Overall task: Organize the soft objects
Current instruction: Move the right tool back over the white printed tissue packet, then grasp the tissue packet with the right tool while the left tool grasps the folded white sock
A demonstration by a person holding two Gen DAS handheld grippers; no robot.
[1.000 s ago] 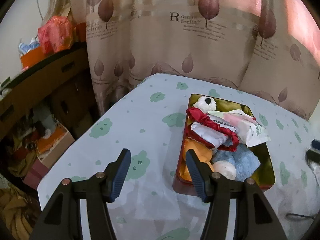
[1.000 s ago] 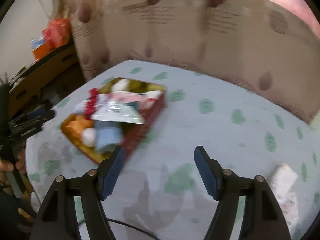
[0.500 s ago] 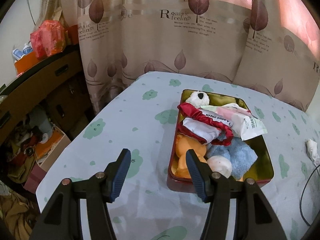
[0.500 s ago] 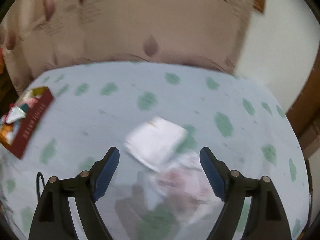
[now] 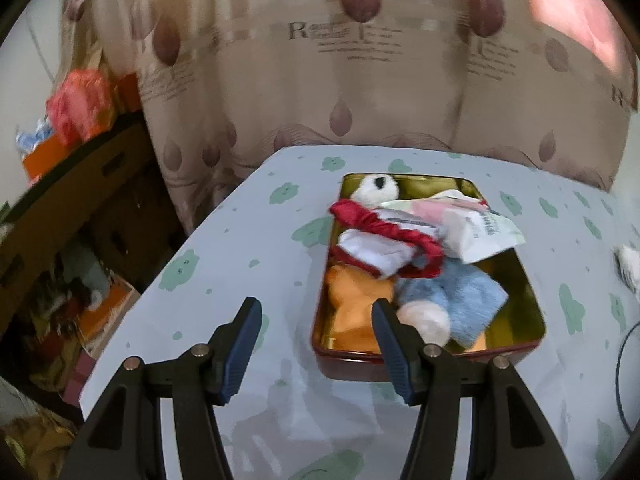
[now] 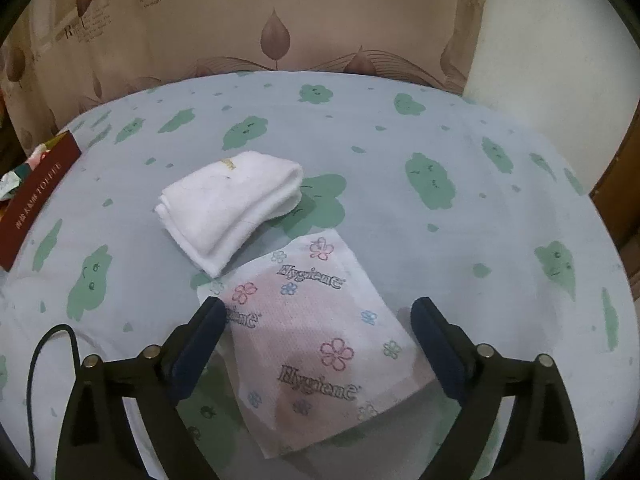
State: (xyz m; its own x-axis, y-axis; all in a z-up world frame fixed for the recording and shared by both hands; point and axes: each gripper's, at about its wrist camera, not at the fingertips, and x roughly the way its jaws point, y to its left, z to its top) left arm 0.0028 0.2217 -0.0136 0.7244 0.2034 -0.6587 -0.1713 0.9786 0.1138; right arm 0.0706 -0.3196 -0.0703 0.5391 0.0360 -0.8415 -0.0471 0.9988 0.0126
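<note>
A red tin [image 5: 352,366] with a gold inside stands on the pale blue tablecloth [image 5: 240,248], filled with soft things: a white plush head [image 5: 378,190], a red scrunchie [image 5: 360,216], an orange plush [image 5: 352,300], a blue towel [image 5: 468,300] and a tissue pack [image 5: 480,232]. My left gripper [image 5: 316,306] hovers open over the tin's near left corner, holding nothing. In the right wrist view a folded white towel [image 6: 232,204] and a flowered tissue pack [image 6: 320,336] lie side by side. My right gripper [image 6: 318,304] hangs above that pack with its jaws opening, the pack between them, untouched.
A leaf-print curtain [image 5: 360,80] hangs behind the table. To the left, past the table's edge, a dark shelf [image 5: 80,160] and floor clutter [image 5: 80,312]. A black cable [image 6: 52,344] trails across the cloth. The tin's red side [image 6: 36,196] shows at the far left.
The right gripper swung away from the tin to the table's right side, came down over the towel and tissue pack, and its jaws widened. The left gripper drifted slightly and rolled, still open.
</note>
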